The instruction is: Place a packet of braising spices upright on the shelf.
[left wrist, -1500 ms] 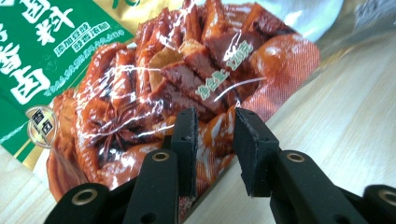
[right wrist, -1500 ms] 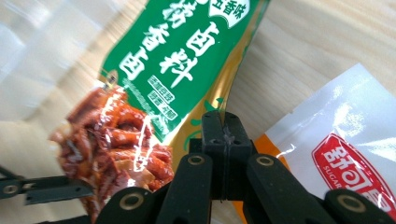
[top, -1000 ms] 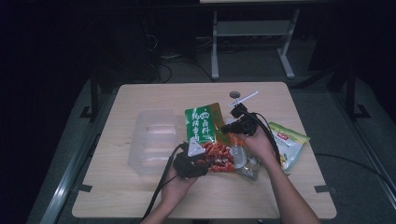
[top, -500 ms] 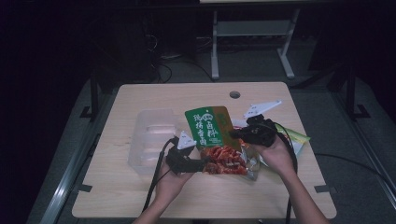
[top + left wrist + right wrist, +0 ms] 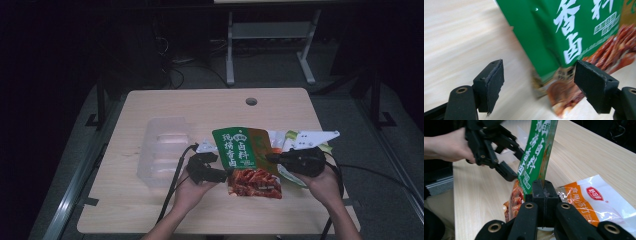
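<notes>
Now the right tool (image 5: 543, 185) has its black jaws pressed together on the edge of the green and red pouch (image 5: 245, 157), clamping the pouch's side; in the right gripper view the pouch rises edge-on from between the jaws. In the high view the right tool (image 5: 272, 157) meets the pouch at its right side, held by the person's right hand (image 5: 322, 184) near the desk's right edge.

The left tool (image 5: 539, 80) has just been opening, and its jaws stand wide apart. The lower corner of the pouch (image 5: 574, 37) lies between them, but neither pad presses on it. In the high view this left tool (image 5: 222, 172) sits just beside the pouch's left side, in the left hand (image 5: 190, 192) toward the near edge of the desk (image 5: 200, 107).

The pouch itself lies around the middle of the desk, slightly toward the right, its green half pointing to the far edge and its red half to the near edge.

A clear plastic tray (image 5: 162, 150) rests on the left half of the desk, well apart from the pouch; I cannot tell what its compartments hold. An orange and white snack bag (image 5: 589, 200) lies on the desk just beside the right tool.
</notes>
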`<state>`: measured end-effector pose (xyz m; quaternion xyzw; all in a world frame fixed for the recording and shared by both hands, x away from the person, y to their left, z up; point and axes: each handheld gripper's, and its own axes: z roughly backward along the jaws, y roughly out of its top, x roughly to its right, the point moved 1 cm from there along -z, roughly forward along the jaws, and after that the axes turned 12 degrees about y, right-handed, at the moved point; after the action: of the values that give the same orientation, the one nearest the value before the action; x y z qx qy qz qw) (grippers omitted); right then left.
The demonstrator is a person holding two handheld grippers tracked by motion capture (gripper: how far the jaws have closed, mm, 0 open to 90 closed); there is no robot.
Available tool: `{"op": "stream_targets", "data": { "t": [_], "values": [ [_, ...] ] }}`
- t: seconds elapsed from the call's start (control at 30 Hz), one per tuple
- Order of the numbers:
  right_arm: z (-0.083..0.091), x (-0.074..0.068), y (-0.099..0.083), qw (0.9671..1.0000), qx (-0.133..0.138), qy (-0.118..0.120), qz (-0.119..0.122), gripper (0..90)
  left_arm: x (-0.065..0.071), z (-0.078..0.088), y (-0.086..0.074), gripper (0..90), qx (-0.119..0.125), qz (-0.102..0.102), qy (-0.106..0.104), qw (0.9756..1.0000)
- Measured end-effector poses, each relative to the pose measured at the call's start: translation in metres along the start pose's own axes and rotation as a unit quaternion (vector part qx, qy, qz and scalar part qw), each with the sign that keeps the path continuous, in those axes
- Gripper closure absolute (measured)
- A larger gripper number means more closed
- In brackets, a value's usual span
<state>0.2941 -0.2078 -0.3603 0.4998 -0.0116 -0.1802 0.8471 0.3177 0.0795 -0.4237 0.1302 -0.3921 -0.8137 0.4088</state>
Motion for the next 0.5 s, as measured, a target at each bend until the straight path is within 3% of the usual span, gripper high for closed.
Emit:
{"op": "stream_targets", "data": {
  "t": [0.07, 0.13, 0.23, 0.5],
  "values": [
    [0.0011, -0.0003, -0.0012, 1.0000, 0.001, 0.002, 0.002, 90.0, 0.0009, -0.0022, 0.0008, 25.8, 0.001, 0.006, -0.010, 0.9999],
    [0.0020, 0.0003, -0.0042, 1.0000, 0.002, 0.004, 0.002, 90.0, 0.0006, -0.0049, 0.0034, 37.7, 0.008, 0.022, -0.043, 0.9988],
    [0.0016, 0.0006, -0.0056, 1.0000, 0.004, 0.005, 0.002, 90.0, 0.0007, -0.0063, 0.0053, 44.8, 0.008, 0.029, -0.060, 0.9977],
    [0.0020, 0.0031, -0.0092, 0.9999, 0.008, 0.009, -0.010, 90.0, -0.0046, -0.0006, 0.0061, 64.7, 0.023, 0.040, -0.078, 0.9959]
  ]
}}
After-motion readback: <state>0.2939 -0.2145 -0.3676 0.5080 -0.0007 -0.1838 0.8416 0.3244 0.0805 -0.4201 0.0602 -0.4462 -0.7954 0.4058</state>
